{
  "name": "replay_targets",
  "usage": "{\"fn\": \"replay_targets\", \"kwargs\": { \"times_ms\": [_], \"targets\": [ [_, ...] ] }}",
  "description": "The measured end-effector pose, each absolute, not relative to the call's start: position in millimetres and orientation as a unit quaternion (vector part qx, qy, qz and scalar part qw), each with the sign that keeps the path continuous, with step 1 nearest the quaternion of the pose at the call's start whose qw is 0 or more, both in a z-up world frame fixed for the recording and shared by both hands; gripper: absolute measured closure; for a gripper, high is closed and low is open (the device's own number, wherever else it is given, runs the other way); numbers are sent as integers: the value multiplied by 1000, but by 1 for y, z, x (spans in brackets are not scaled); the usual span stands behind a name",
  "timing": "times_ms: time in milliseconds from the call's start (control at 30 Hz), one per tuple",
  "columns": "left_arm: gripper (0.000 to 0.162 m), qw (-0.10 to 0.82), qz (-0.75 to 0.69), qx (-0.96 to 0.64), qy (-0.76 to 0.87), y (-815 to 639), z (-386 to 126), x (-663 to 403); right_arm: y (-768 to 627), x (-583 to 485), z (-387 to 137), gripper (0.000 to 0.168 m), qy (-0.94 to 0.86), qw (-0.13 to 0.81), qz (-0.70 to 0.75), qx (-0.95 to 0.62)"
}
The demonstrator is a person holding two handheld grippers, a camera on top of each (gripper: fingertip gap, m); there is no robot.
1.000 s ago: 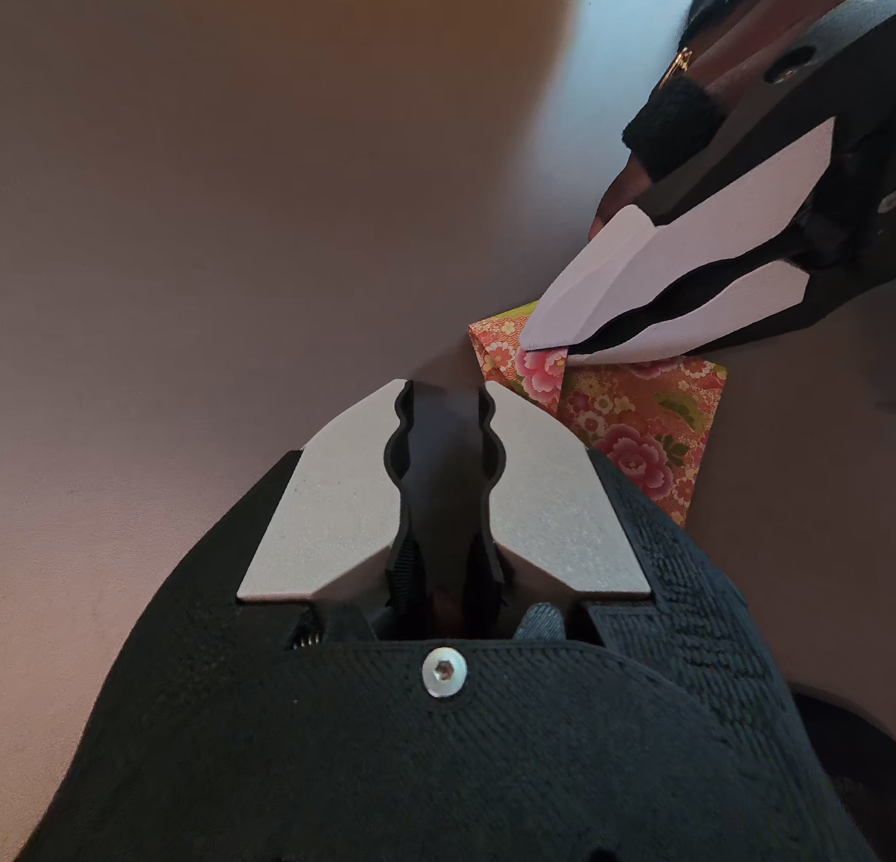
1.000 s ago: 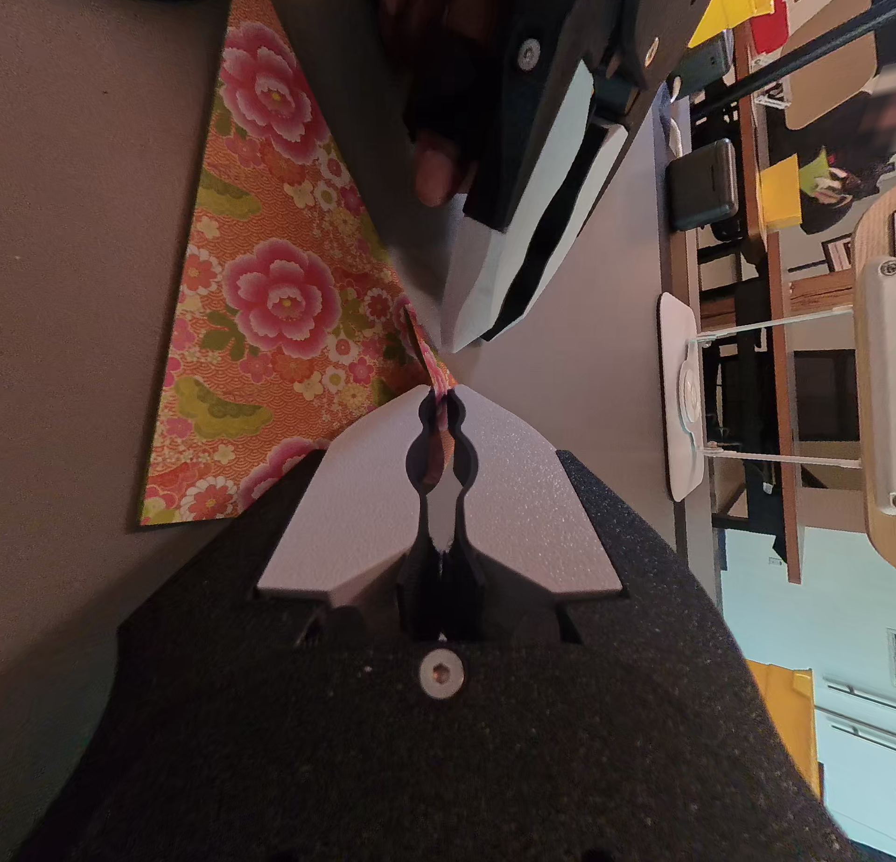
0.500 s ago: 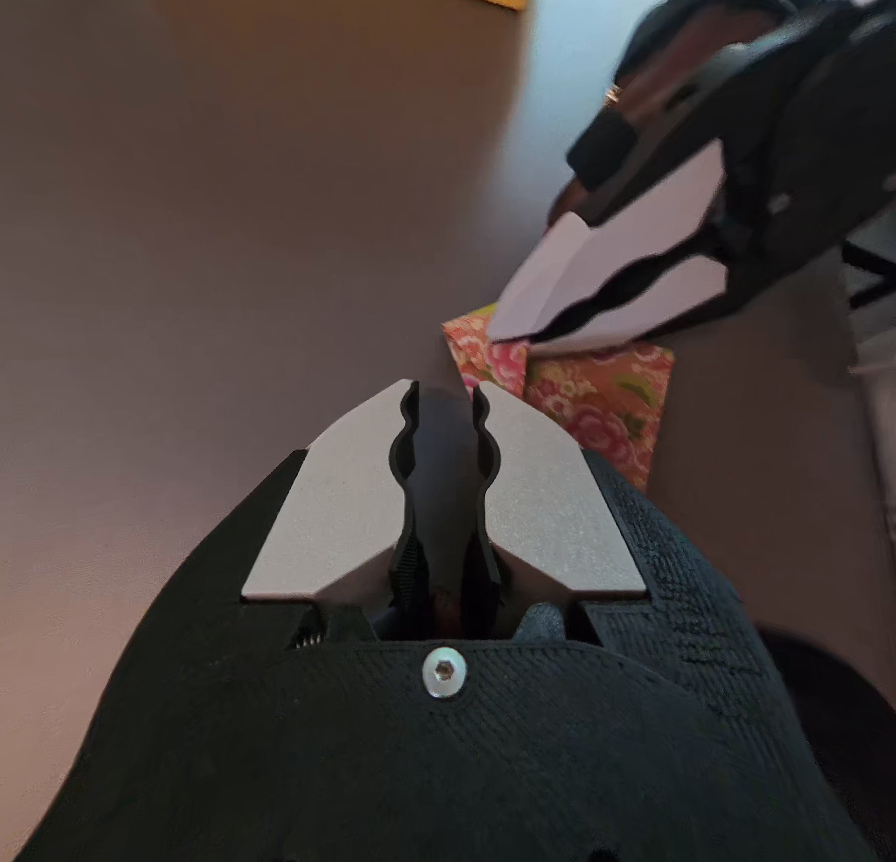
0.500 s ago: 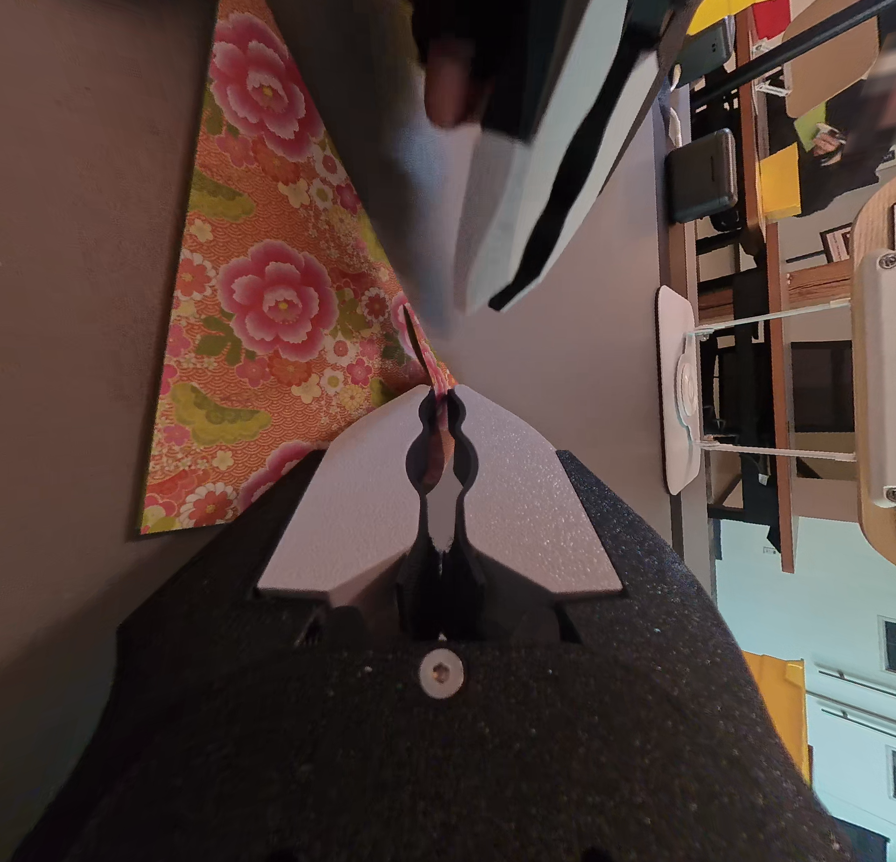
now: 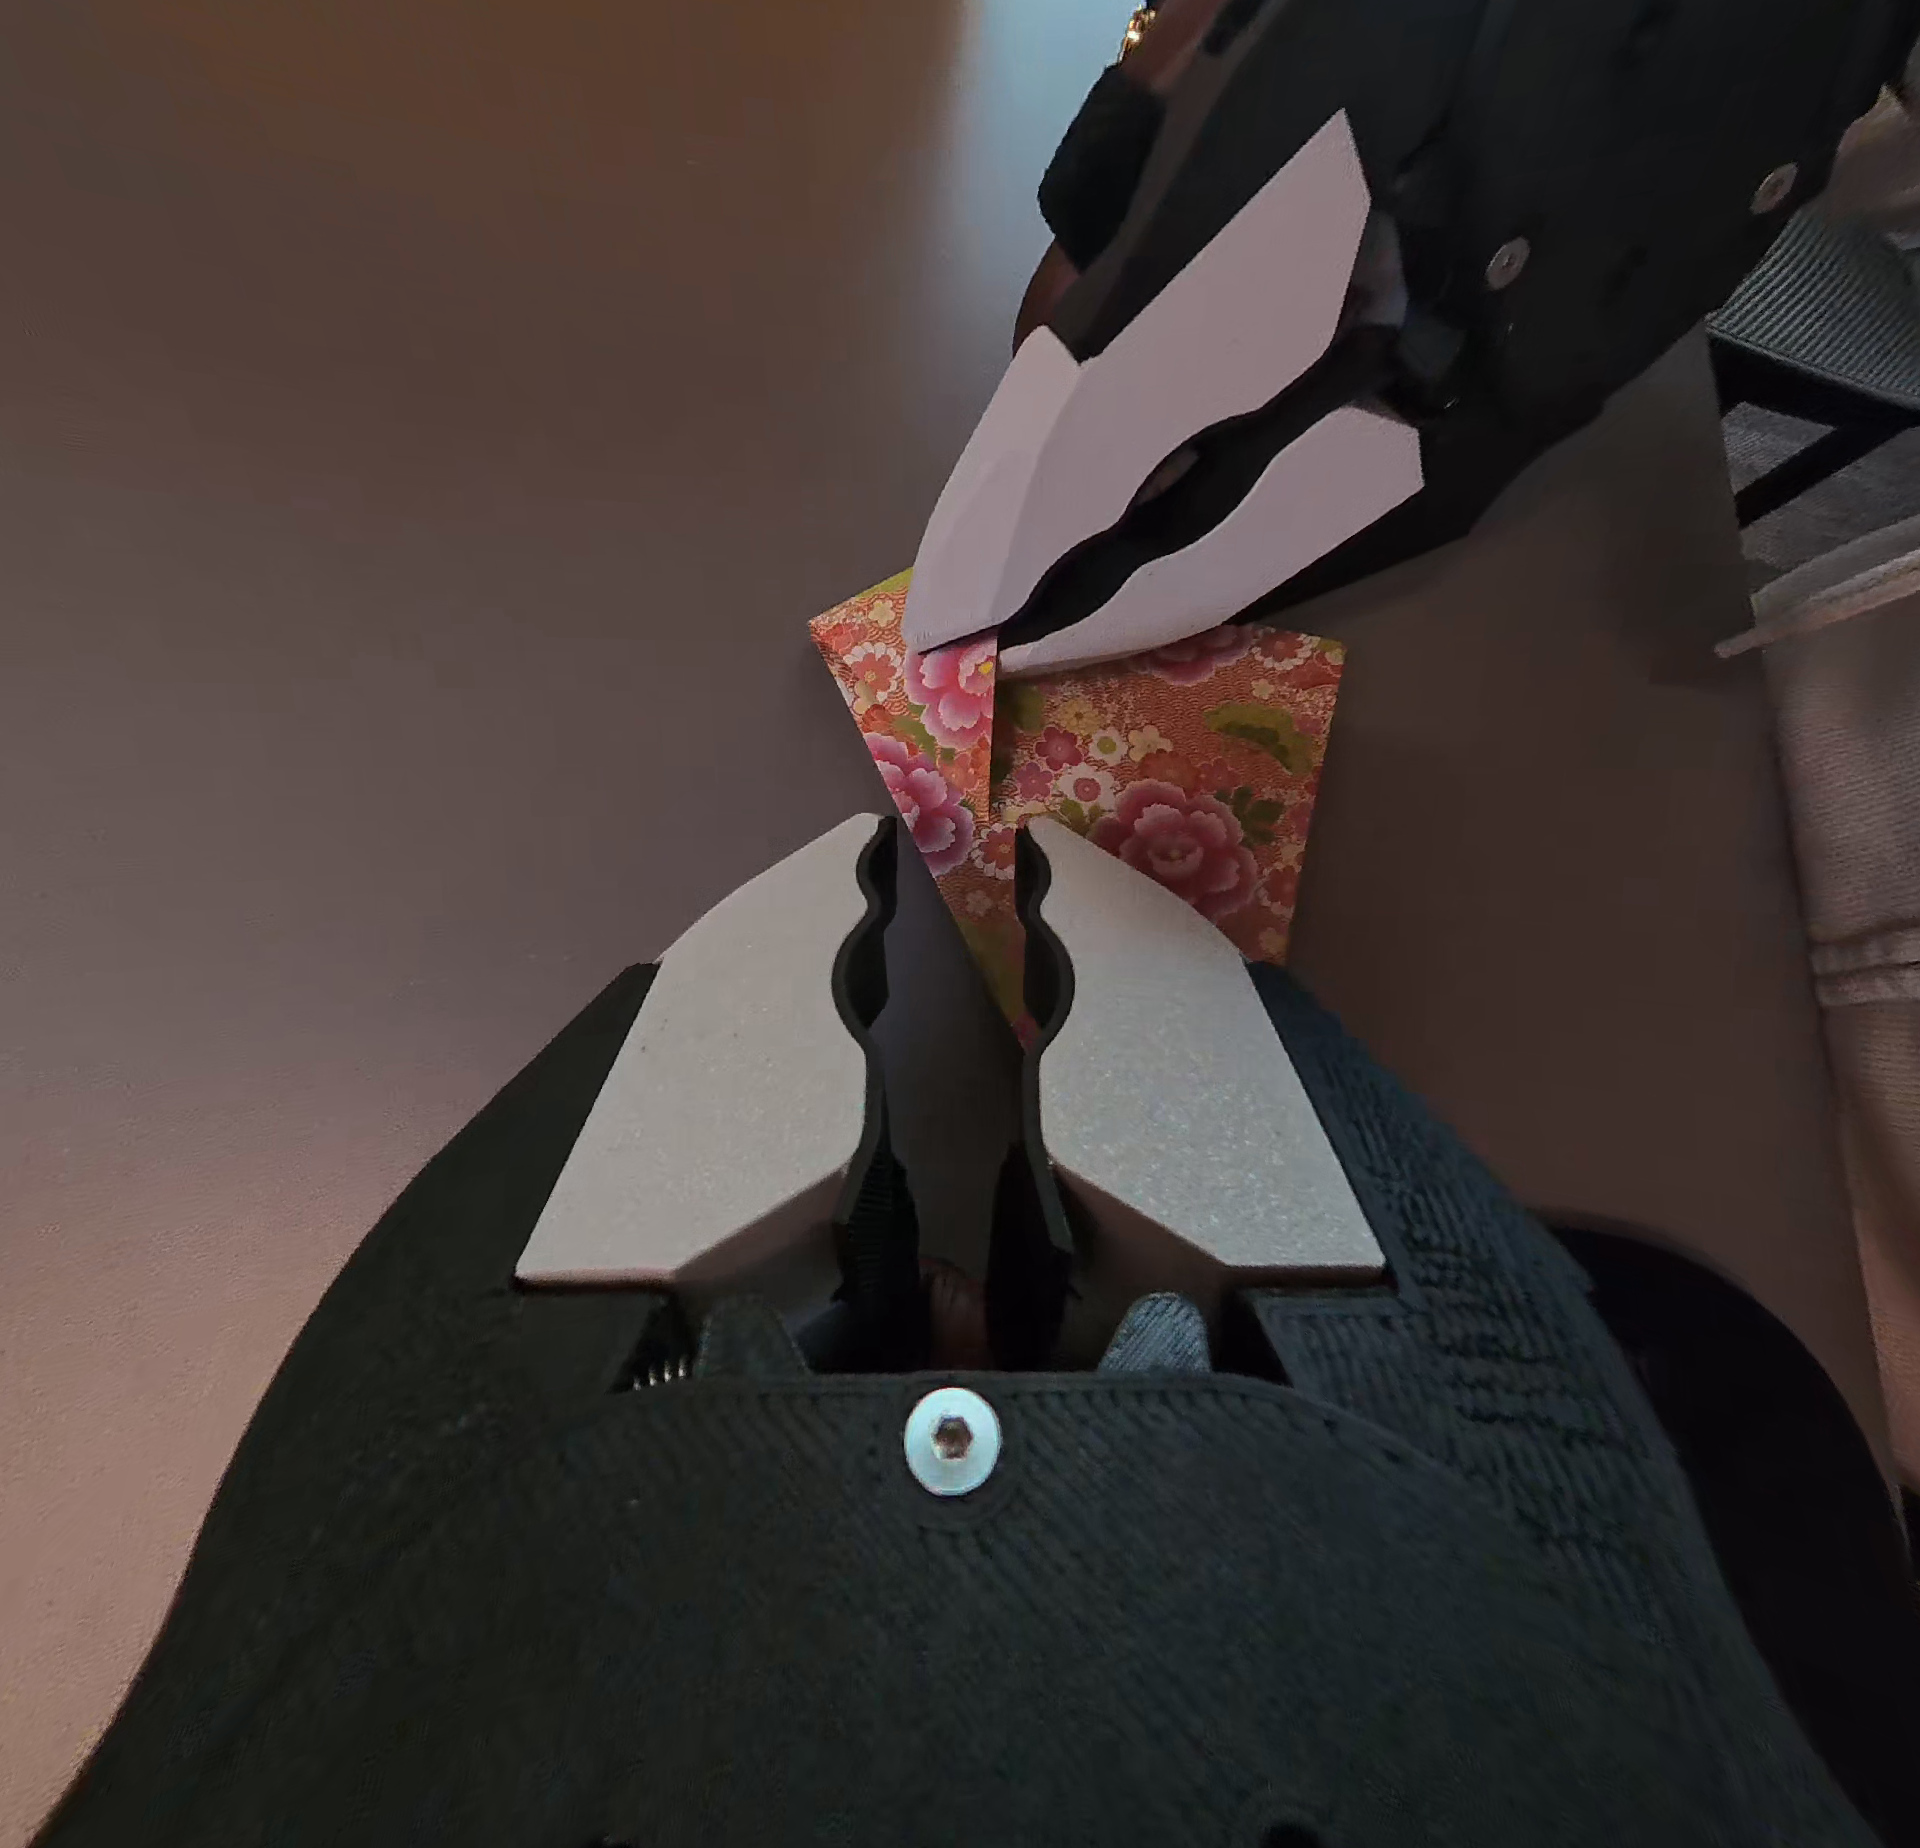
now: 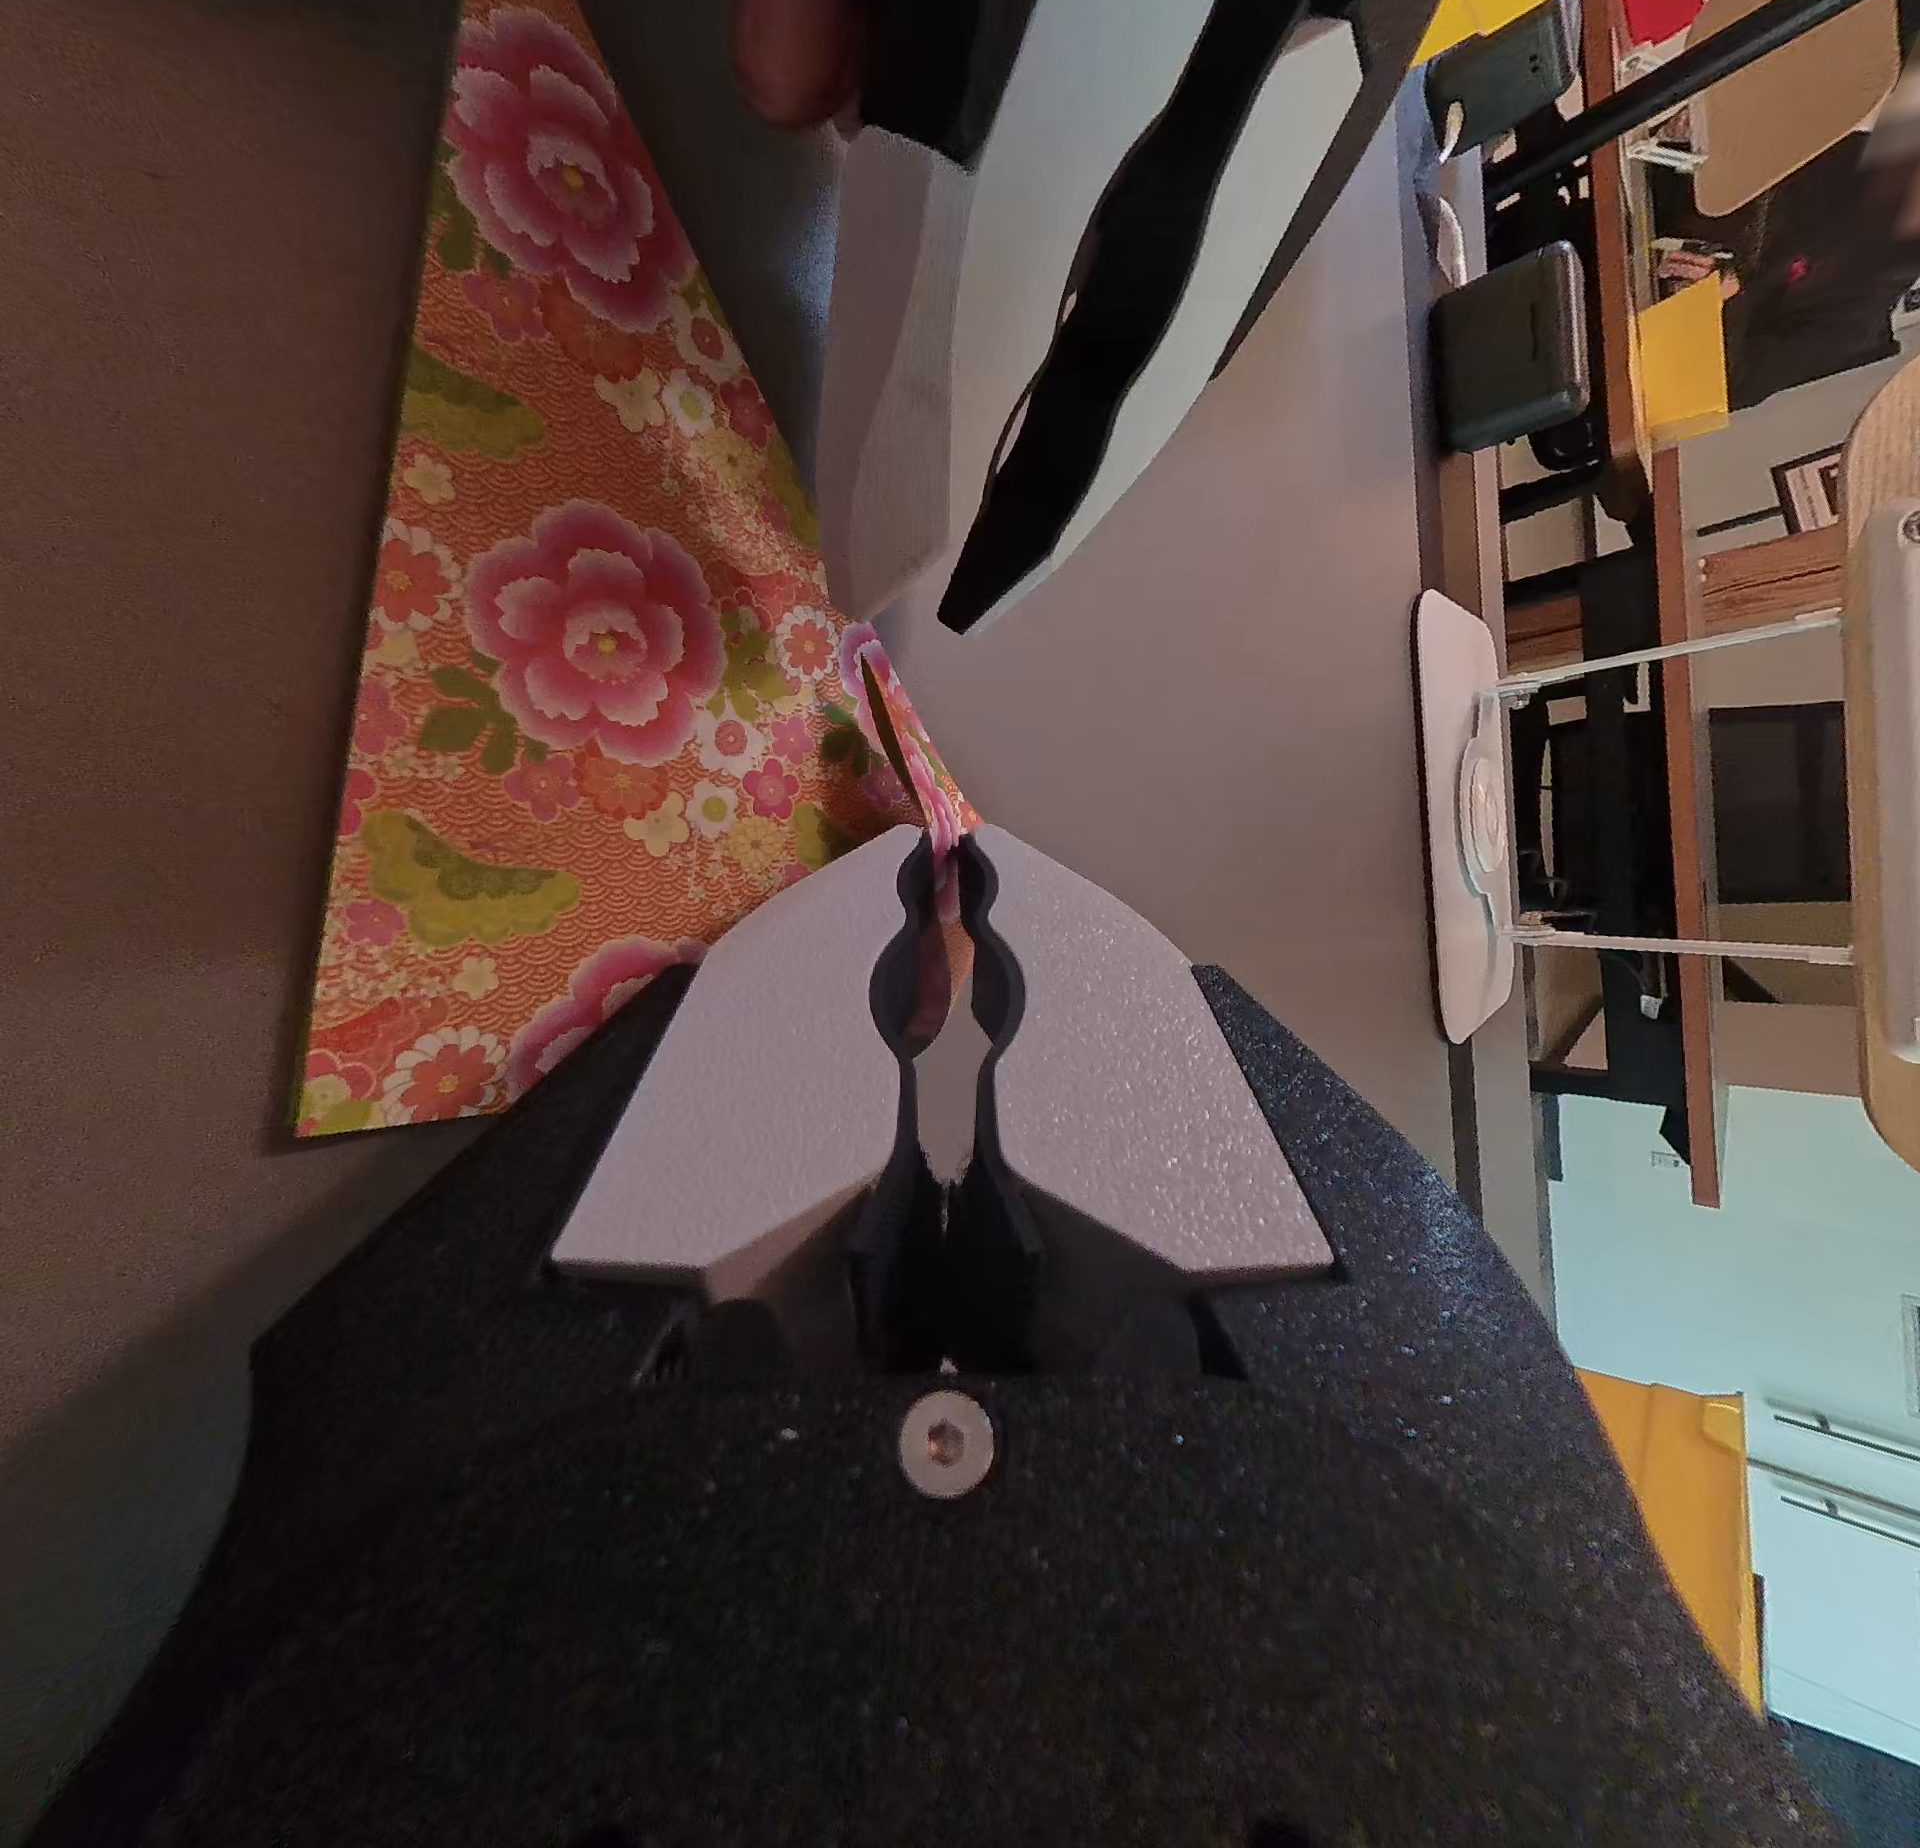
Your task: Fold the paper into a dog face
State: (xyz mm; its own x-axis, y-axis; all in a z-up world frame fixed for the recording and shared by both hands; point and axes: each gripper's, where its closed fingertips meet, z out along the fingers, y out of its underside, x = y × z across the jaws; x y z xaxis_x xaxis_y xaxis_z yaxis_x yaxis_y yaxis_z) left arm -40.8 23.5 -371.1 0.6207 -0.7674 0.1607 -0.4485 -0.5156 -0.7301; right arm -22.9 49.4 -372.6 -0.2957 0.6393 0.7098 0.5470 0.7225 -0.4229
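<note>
The floral orange-pink paper (image 5: pixel 1132 759) lies folded on the brown table (image 5: pixel 416 448), with one flap lifted upright. My right gripper (image 5: pixel 961 645) comes in from the upper right and is shut on that flap's far corner. In the right wrist view the right gripper (image 6: pixel 940 842) pinches the flap, and the rest of the paper (image 6: pixel 540 603) lies flat to the left. My left gripper (image 5: pixel 954 830) is open, its jaws on either side of the raised flap's near edge. It also shows at the top of the right wrist view (image 6: pixel 914 609), just beyond the flap.
A person's fingertip (image 6: pixel 790 42) shows beside the left gripper. A white pad (image 6: pixel 1460 811) and a clear stand sit at the table's far edge. Behind them are shelves with black cases (image 6: pixel 1507 354) and yellow items. A light sleeve (image 5: pixel 1860 863) lies at the right. The tips of both grippers are at nearly the same place.
The left gripper drew back from the paper, then came in closer, and its jaws now straddle the raised flap. The right gripper has kept its hold on the flap.
</note>
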Motion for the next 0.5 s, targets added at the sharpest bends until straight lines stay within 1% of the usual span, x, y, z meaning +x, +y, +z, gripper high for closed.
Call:
{"fn": "replay_targets", "kwargs": {
  "times_ms": [500],
  "targets": [
    [142, 316, -251, -836, 372, 21, -380, -35, 50, -22, -374, 164, -799, 462, 57, -381]
  ]
}}
